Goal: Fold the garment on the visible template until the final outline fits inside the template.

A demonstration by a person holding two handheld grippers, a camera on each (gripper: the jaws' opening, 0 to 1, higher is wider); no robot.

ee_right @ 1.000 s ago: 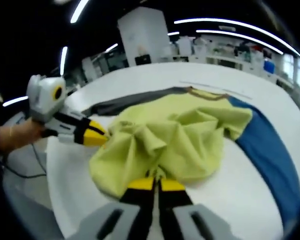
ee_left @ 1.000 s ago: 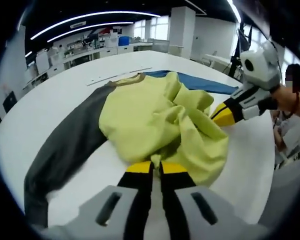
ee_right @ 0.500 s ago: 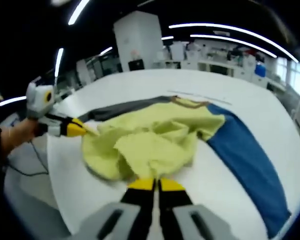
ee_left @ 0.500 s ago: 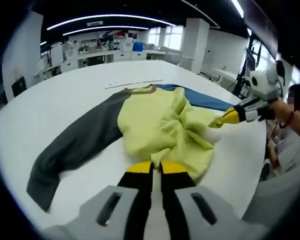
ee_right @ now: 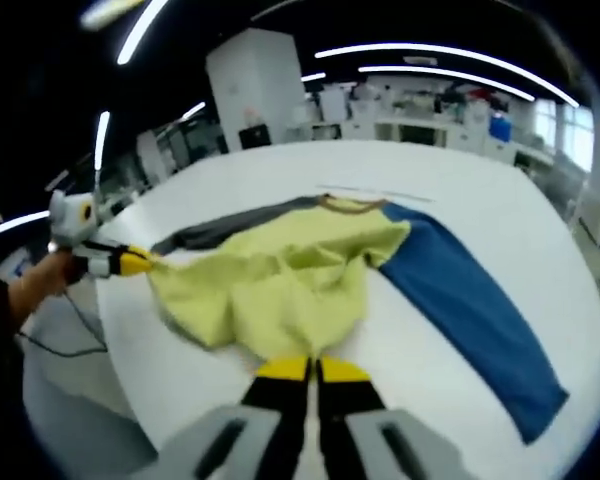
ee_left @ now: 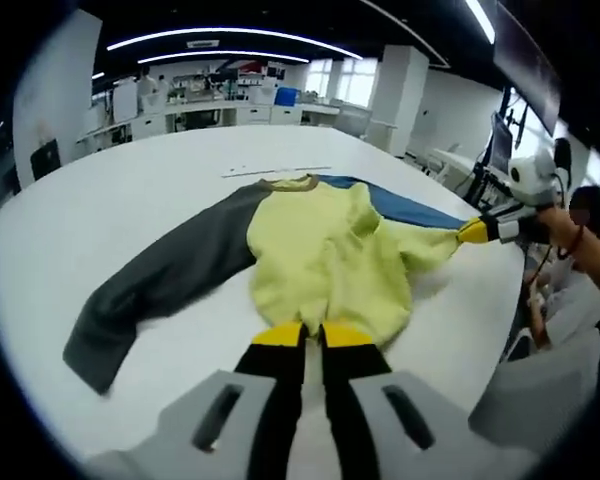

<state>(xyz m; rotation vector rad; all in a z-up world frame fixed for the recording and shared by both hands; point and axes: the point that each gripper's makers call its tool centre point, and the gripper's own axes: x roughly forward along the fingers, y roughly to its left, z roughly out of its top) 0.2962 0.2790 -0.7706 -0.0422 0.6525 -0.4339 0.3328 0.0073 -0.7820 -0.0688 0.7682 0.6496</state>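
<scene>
Left gripper view looks along the left gripper (ee_left: 302,335), whose two yellow-tipped black jaws are pressed together on the near hem of the yellow-bodied long-sleeved garment (ee_left: 325,255). That garment lies spread on the large white round table (ee_left: 120,200), its collar pointing away from the camera. From this side the dark grey sleeve (ee_left: 155,290) runs full length toward the near left, while the blue sleeve (ee_left: 405,208) shows just as a narrow strip behind the yellow body. At the right edge the right gripper (ee_left: 472,231), held by a person's hand (ee_left: 560,222), pinches a stretched-out corner of the yellow cloth.

Right gripper view reverses this. The blue sleeve (ee_right: 470,310) lies flat and entire, reaching to the near right, and the grey sleeve (ee_right: 230,225) is a thin band behind the body (ee_right: 270,285). The right gripper's (ee_right: 302,368) jaws are closed together at the garment's near edge; whether cloth sits between them I cannot tell from this angle, though the other view shows it gripping the corner. At the far left the left gripper (ee_right: 135,262) clamps a pulled corner of the hem, a hand (ee_right: 40,285) behind it.

Counted: one garment, two sleeves, two grippers, two hands, one table (ee_right: 460,200). A thin pale line (ee_left: 275,171) lies on the tabletop beyond the collar.
</scene>
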